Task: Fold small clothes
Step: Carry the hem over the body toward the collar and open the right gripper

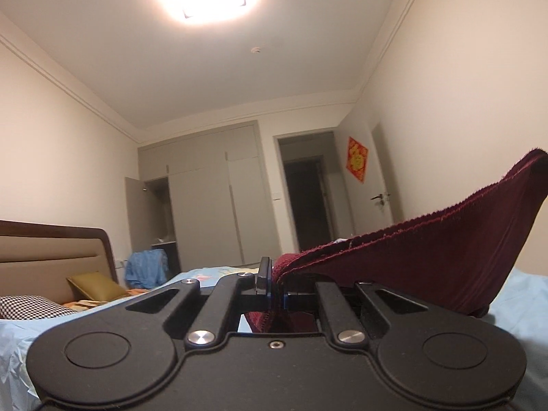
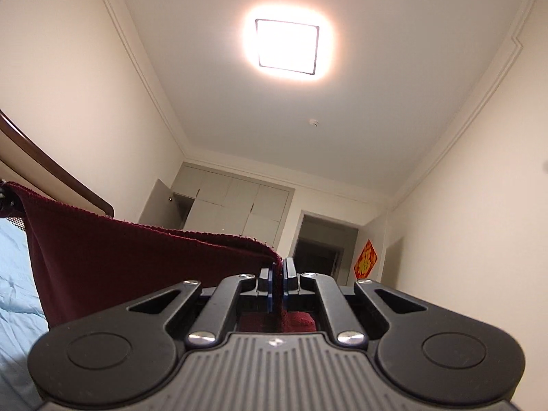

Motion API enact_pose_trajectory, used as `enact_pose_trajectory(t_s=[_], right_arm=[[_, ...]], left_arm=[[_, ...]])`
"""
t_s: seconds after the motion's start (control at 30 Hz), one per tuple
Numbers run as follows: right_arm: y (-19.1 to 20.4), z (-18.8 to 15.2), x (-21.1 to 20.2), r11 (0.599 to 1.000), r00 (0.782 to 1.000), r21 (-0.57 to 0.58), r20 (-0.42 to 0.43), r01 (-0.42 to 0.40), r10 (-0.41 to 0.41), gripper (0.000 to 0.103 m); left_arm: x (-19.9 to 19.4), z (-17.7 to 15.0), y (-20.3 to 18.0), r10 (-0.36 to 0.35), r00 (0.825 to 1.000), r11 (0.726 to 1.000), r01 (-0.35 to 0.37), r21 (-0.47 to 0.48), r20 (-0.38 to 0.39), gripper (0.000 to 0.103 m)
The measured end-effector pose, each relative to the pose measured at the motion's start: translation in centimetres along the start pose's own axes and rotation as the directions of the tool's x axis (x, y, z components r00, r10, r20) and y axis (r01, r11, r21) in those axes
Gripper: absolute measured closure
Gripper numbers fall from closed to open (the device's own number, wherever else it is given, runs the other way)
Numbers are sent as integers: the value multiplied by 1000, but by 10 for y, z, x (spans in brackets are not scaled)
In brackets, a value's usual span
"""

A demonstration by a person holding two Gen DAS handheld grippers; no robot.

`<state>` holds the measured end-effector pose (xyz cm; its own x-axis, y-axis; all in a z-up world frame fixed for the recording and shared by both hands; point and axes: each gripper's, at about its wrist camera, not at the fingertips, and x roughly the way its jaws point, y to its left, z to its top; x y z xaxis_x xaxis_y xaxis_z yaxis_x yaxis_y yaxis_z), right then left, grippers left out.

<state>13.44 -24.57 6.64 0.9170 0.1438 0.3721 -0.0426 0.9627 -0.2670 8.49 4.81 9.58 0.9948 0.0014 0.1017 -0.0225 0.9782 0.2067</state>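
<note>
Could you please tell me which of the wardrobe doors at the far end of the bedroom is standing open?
The leftmost lower door of the wardrobe, nearest the bed's headboard: it swings out from a dark compartment, while the other panels sit flush and closed.

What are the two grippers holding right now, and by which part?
Both hold one dark red knitted garment by its edge: left gripper and right gripper each pinch one end.

Open air ahead (maroon cloth [image 1: 428,260] blocks between grippers).
</note>
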Motion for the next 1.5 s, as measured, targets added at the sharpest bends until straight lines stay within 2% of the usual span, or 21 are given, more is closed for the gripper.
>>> enact_pose_trajectory(t_s=[0.1,0.27,0.4,0.5,0.63,0.77,0.83,0.97,1.07,1.13,1.33,1.43,1.5], right_arm=[[-1,0,-2,1000,999,-16,-30,-12,12,97],[1,-14,21,999,991,1,-127,-37,37,97],[-6,-26,58,998,979,43,-194,-53,60,97],[-13,-37,105,993,962,80,-251,-92,109,97],[-15,-62,177,991,928,65,-348,-120,136,96],[-4,-93,240,989,875,56,-461,-134,145,96],[5,-109,262,989,849,48,-508,-141,146,96],[19,-141,290,988,792,51,-593,-143,145,96],[25,-165,302,987,760,53,-633,-150,149,96],[28,-180,314,986,740,56,-655,-159,156,96],[43,-207,319,981,705,52,-688,-188,172,96],[47,-217,326,978,689,60,-701,-197,182,94],[49,-222,330,977,684,64,-705,-205,189,91]], left_arm=[[2,3,2,-35,999,999,35,-3,-42,98],[28,-5,-2,-58,990,998,60,16,-125,97],[64,-8,6,-89,977,996,93,13,-192,97],[108,-10,12,-106,963,993,116,30,-247,97],[189,-21,21,-111,919,992,127,18,-379,96],[267,-41,25,-97,867,992,126,26,-488,96],[300,-55,22,-83,842,991,128,48,-533,96],[349,-84,22,-94,788,989,144,34,-609,96],[373,-106,23,-108,753,989,151,11,-649,96],[383,-117,23,-121,736,988,155,-9,-667,96],[397,-143,15,-154,687,985,166,-53,-710,95],[399,-148,17,-157,678,984,168,-57,-718,84],[397,-147,19,-165,677,983,168,-67,-717,70]])
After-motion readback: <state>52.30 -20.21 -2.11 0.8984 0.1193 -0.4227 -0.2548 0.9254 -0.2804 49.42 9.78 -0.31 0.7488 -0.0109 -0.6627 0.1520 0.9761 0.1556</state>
